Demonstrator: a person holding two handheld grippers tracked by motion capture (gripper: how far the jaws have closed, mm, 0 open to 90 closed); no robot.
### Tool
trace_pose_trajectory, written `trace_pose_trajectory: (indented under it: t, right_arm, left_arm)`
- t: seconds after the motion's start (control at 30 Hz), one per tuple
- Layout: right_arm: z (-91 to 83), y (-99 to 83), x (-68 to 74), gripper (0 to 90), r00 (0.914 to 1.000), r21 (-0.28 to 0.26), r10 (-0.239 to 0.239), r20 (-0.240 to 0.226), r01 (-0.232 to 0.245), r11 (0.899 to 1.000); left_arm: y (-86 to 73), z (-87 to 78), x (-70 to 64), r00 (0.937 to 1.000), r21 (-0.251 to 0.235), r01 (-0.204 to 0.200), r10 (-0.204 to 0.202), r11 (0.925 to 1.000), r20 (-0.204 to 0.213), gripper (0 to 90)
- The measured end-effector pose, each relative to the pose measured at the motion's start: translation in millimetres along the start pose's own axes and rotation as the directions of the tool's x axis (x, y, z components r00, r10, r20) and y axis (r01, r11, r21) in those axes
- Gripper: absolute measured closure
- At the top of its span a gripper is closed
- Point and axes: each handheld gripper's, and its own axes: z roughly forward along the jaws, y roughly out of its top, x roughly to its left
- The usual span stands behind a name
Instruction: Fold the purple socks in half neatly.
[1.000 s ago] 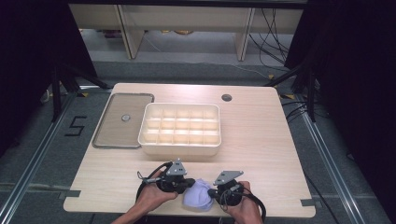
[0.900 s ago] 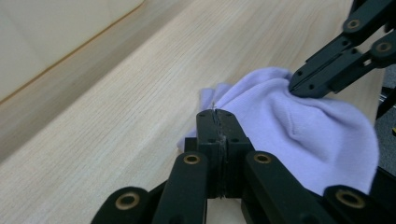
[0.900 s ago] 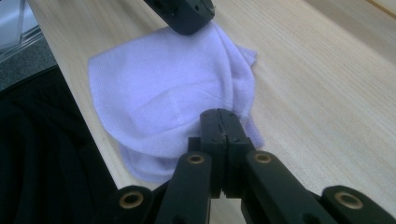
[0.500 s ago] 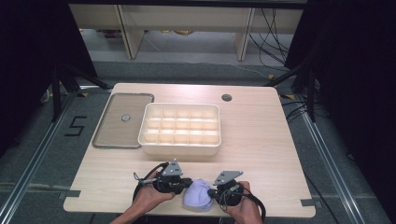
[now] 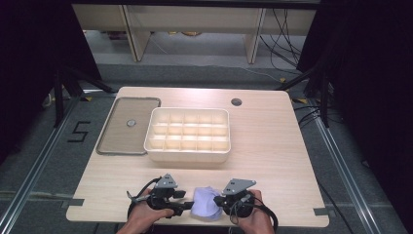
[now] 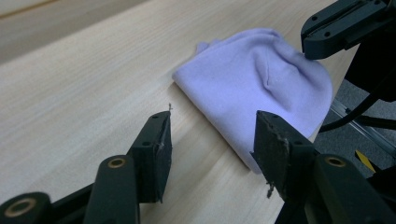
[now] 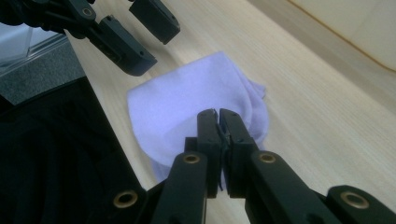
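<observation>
High view shows the left gripper (image 5: 182, 208) drawn a little back from the lilac cloth (image 5: 206, 209) at the table's (image 5: 272, 146) near edge, jaws now wide, while the right gripper (image 7: 218, 114) stays pinched on its fold, likely readying a regrasp.

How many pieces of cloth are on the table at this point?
1: a lilac cloth at the table's near edge, between the open left gripper and the right gripper, which pinches it.
</observation>
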Motion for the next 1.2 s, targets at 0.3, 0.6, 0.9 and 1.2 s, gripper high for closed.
trace_pose_trajectory:
  t: [0.3, 0.6, 0.9, 1.2]
  right_arm:
    - [1.6, -0.4, 1.6, 87.0, 0.9998, 0.018, -0.016, -0.012, 0.016, 1.0]
    - [4.4, 0.0, 5.0, 86.4, 0.9998, 0.023, -0.017, -0.011, 0.017, 1.0]
    - [13.6, 5.9, 17.7, 86.6, 0.9964, -0.008, -0.051, -0.067, 0.051, 0.999]
    - [42.4, 8.2, 33.1, 88.1, 0.9917, 0.101, -0.083, -0.099, 0.093, 0.991]
  left_arm:
    - [-3.1, 14.6, -10.3, 0.9998, 0.009, 0.017, -0.017, 0.9998, 0.011, 47.9]
    - [-3.8, 20.4, -18.3, 0.9988, -0.002, -0.047, 0.047, 0.9989, -0.008, 70.5]
    - [0.9, 14.4, -15.8, 0.9967, -0.036, -0.081, 0.081, 0.996, -0.011, 84.1]
    - [4.2, 4.2, -14.1, 0.9942, -0.037, -0.106, 0.106, 0.9936, -0.02, 83.9]
